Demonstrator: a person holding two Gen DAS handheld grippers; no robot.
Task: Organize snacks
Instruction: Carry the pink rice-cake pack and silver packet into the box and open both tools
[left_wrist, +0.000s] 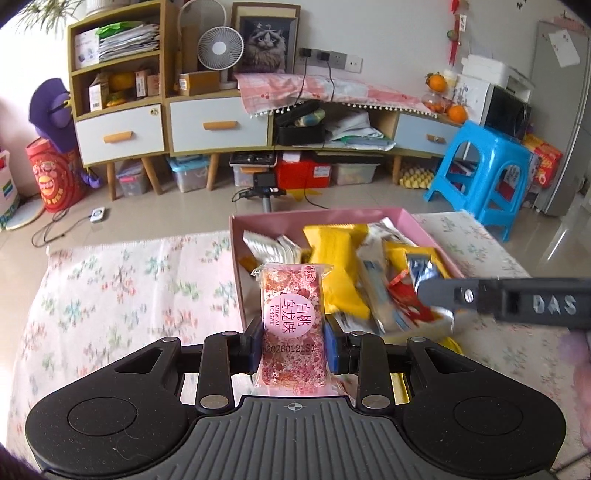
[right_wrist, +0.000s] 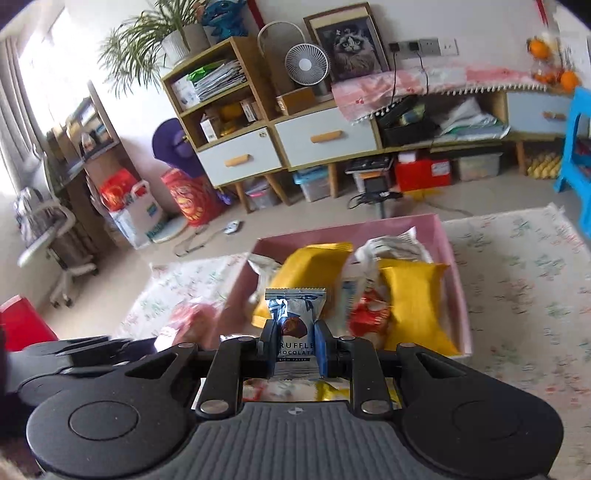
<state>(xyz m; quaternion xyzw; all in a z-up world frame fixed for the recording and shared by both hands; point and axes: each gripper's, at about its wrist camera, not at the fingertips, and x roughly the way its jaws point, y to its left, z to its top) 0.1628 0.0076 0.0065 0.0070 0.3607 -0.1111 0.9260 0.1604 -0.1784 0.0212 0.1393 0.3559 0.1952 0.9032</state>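
- The pink flat plastic snack packet printed with a round label (left_wrist: 293, 325) is clamped upright in the left gripper (left_wrist: 293, 341), its pads pressing the packet's side edges at mid-height; it looks light, soft and crinkly, so the sealed ends would likely slip.
- The small silver-blue foil truffle chocolate packet (right_wrist: 295, 325) is pinched the same way in the right gripper (right_wrist: 295, 347); I judge it light and crushable.
- The pink shallow cardboard box (left_wrist: 236, 266) lies at twelve o'clock of both packets, crowded with yellow pouches (left_wrist: 334, 247).
- The box sits on a white floral tablecloth (left_wrist: 122, 288).
- A blue plastic stool (left_wrist: 484, 166) stands at two o'clock, on a tiled floor.
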